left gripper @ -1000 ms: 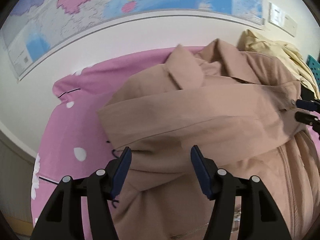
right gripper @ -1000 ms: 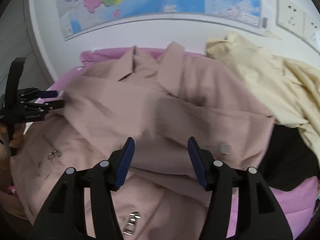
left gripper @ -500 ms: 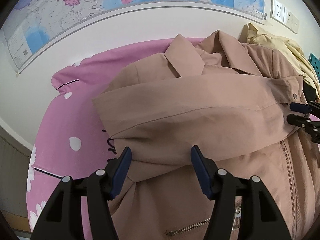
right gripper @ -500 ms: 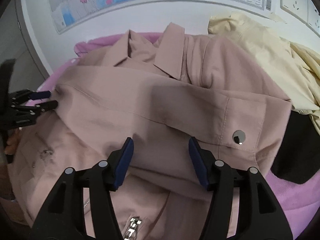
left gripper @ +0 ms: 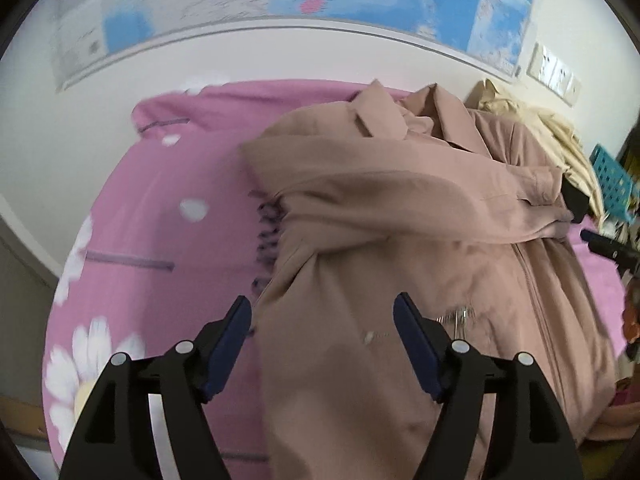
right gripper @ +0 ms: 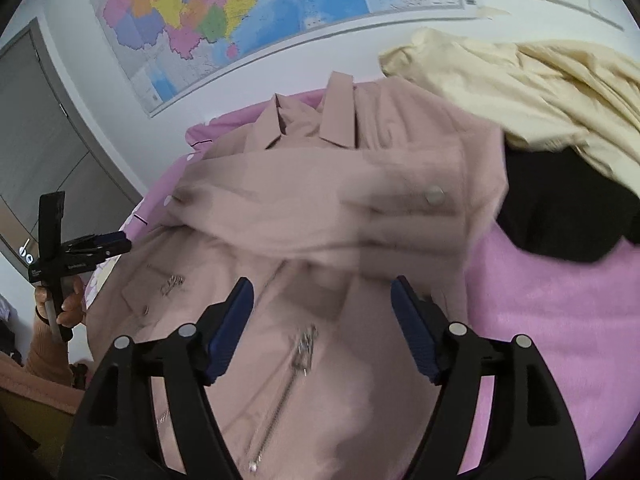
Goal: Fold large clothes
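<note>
Pink-beige jacket [left gripper: 400, 240] flat on bed [left gripper: 160, 220] | left gripper [left gripper: 322, 344], right gripper [right gripper: 322, 320] above it | fingers just widened, holding nothing, clear of cloth

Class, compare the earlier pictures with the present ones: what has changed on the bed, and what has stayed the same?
Both grippers, left gripper and right gripper, have drawn back from the folded sleeve, their jaws just opening wider with nothing gripped. The pink jacket and cream garment stayed put.

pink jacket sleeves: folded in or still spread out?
Folded in. A sleeve lies across the chest of the jacket, its snap cuff on the body. A second sleeve: cannot tell.
</note>
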